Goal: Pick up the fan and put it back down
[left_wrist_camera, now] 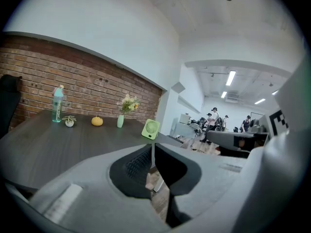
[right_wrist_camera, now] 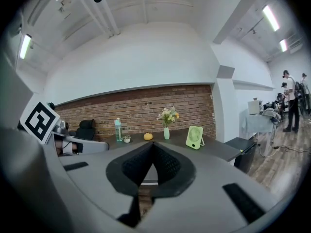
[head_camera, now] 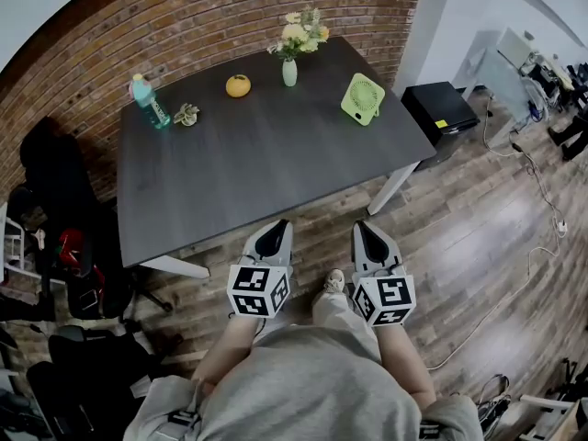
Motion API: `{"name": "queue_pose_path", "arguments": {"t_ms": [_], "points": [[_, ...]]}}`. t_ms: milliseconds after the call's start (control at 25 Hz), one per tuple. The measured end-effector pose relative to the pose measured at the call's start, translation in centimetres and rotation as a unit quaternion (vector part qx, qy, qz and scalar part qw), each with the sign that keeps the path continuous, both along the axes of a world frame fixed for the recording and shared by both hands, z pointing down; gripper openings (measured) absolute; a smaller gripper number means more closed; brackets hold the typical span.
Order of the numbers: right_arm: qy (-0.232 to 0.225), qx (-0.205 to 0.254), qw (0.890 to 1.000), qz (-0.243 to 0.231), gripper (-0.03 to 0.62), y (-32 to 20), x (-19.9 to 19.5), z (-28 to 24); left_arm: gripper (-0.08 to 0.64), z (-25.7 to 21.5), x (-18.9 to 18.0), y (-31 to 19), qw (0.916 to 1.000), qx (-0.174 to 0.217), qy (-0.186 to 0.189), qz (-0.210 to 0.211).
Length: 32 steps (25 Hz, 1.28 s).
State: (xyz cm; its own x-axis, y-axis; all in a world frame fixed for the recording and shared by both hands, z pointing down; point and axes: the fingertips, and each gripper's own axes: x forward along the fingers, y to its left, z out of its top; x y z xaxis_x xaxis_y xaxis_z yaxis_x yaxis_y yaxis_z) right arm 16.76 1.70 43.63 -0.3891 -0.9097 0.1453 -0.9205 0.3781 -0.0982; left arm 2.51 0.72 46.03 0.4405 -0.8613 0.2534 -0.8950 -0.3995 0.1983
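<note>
Green desk fan (head_camera: 363,98) standing on dark table (head_camera: 257,173), seemingly light, rigid plastic, best pinched across frame edge; left gripper (head_camera: 278,230) and right gripper (head_camera: 365,231) both closed, empty, far off.

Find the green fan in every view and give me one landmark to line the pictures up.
Head view: the fan stands near the far right corner of the table.
Left gripper view: the fan sits mid-frame, at the table's right end.
Right gripper view: the fan is right of centre, on the table's right end.
Shared landmark: the flower vase, left of the fan in all three.
</note>
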Motion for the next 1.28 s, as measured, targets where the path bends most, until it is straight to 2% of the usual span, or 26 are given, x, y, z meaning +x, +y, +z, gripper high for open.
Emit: {"name": "queue_pose_path", "arguments": {"t_ms": [760,1280], "points": [[0.009,0.009,0.999,-0.044,0.002,-17.1,8.0,-2.1,0.032,-2.0,7.5,-15.8,0.9991,0.007,-0.001,-0.042],[0.011,0.002,0.997,-0.080,0.002,-24.0,9.8,-0.9,0.032,-1.1,9.2,-21.4,0.9966,0.002,0.000,-0.082]]}}
